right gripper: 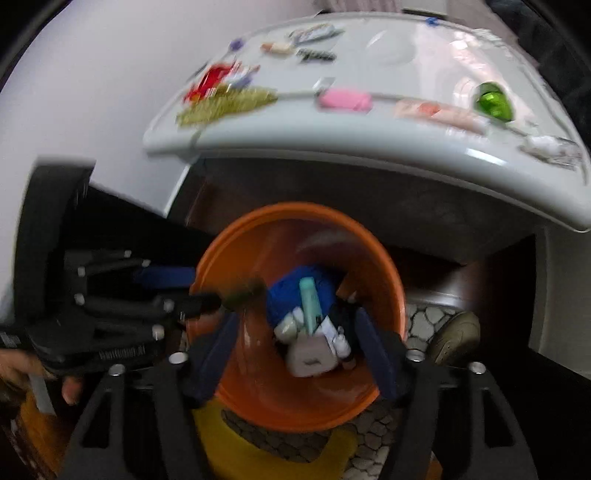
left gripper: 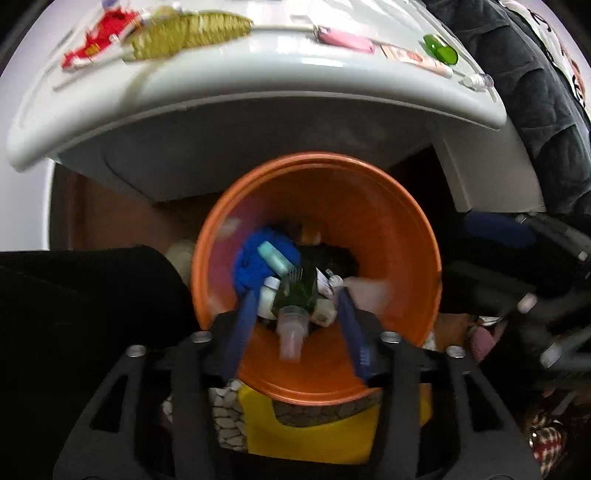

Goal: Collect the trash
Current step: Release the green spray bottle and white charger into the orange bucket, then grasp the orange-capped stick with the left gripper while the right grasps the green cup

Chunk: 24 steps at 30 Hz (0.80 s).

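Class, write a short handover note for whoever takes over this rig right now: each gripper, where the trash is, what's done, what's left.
Left gripper: over the orange bin, green bottle between its fingers; blur hides whether it is gripped.
Right gripper: open, empty, over the bin.
Done: blue cloth, teal tube and white bottle lie in the bin.
Left: red wrapper, yellow packet, pink item, green piece and more on the white table.
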Each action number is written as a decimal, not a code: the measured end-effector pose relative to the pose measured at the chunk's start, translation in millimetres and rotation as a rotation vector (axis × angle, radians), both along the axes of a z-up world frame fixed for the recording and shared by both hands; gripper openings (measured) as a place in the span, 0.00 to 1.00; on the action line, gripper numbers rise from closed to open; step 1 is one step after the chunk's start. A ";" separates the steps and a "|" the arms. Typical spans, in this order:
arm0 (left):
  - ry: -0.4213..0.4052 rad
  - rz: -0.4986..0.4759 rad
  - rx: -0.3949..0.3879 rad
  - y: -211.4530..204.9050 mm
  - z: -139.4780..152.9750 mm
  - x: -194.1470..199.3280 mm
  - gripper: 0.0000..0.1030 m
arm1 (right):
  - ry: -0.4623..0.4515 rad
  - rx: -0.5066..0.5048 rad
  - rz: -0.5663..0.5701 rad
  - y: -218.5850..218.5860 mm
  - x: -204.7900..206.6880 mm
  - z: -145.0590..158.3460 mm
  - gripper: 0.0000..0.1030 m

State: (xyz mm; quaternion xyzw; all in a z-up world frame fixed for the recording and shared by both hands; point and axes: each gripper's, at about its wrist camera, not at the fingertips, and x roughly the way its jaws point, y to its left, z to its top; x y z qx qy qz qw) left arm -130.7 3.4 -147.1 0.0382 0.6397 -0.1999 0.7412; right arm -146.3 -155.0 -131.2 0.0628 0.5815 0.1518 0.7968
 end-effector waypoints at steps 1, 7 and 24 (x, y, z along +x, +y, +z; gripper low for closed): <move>-0.033 0.012 -0.002 1.7 5.9 0.1 0.58 | -0.024 -0.009 -0.022 -4.9 1.3 4.8 0.72; -0.196 0.057 -0.071 6.3 42.3 11.0 0.58 | -0.160 -0.077 -0.152 -48.4 24.9 40.0 0.73; -0.483 0.101 -0.139 -34.8 74.7 86.4 0.65 | -0.166 -0.316 -0.252 -101.0 177.6 25.7 0.64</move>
